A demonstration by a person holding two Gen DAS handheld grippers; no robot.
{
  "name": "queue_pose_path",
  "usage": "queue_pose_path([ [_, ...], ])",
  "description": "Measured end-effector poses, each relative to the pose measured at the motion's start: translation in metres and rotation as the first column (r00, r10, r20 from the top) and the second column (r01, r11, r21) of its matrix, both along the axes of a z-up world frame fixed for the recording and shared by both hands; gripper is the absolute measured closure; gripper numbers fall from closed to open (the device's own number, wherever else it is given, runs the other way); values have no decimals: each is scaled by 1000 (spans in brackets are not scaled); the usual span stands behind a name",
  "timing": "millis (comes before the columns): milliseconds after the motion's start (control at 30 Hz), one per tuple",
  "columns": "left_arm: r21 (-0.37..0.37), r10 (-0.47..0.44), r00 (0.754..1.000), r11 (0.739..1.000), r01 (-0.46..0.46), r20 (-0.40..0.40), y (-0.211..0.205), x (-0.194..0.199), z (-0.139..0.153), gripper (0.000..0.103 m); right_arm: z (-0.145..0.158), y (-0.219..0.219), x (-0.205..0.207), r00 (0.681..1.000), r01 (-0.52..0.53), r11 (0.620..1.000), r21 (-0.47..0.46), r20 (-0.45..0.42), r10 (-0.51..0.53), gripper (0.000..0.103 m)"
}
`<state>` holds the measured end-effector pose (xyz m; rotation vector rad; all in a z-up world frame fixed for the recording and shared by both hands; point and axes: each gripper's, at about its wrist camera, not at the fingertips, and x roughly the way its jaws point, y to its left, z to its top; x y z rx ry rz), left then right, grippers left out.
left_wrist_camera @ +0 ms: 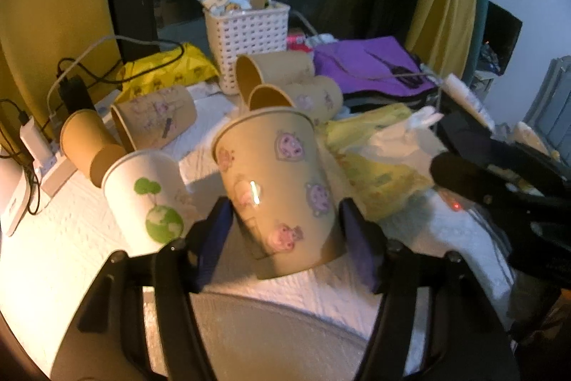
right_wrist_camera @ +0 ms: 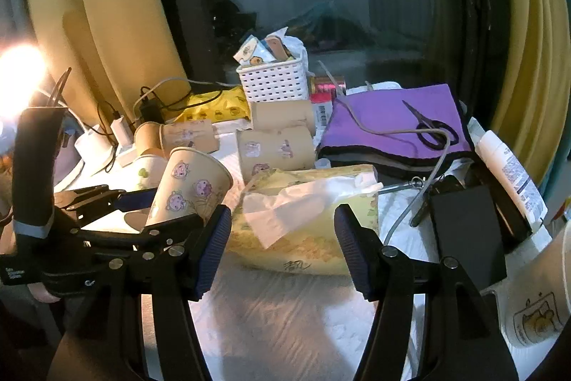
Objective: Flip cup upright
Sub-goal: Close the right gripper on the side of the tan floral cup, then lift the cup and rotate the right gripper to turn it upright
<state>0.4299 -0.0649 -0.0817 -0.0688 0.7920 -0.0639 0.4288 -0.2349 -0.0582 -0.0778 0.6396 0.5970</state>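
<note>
A tan paper cup with pink and purple cartoon stickers (left_wrist_camera: 278, 191) stands mouth up, tilted a little, between the fingers of my left gripper (left_wrist_camera: 289, 238). The blue pads stand close on both sides of its base with small gaps, so the jaws are open. The same cup shows in the right wrist view (right_wrist_camera: 189, 188) with the left gripper beside it. My right gripper (right_wrist_camera: 282, 245) is open and empty in front of a yellow tissue pack (right_wrist_camera: 303, 220).
A white cup with a green globe print (left_wrist_camera: 146, 199) stands left of the held cup. Several tan cups (left_wrist_camera: 282, 84) lie on their sides behind. A white basket (left_wrist_camera: 246, 38), purple cloth (right_wrist_camera: 396, 127) with scissors (right_wrist_camera: 431, 127), chargers and cables (left_wrist_camera: 39, 145) crowd the table.
</note>
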Motion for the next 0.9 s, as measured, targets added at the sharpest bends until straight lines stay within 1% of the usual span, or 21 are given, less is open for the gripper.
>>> queue_pose_path([
  [200,12,-24,997,1000,23,76,0,-39,21,40,13,0,-23,1000,-8,1000,19,12,8,40],
  [400,23,-14,993,1000,11,120,7,-87,30,40,25,10,-55,999,-40,999,26,23,39,40],
  [567,36,-12,992,999,8,128,13,-136,27,40,28,24,-87,996,-88,996,35,12,87,40],
  [600,36,-9,991,999,4,132,14,-144,26,40,28,27,-95,995,-102,993,51,-3,102,39],
  [633,34,-6,991,999,2,134,16,-152,24,40,27,30,-100,994,-109,992,59,-10,110,34],
  [700,26,5,991,1000,-8,136,20,-174,21,40,26,36,-117,992,-125,990,60,-16,127,33],
  [900,-10,27,990,1000,-26,140,33,-227,12,40,23,55,-158,984,-168,983,70,-54,172,32],
])
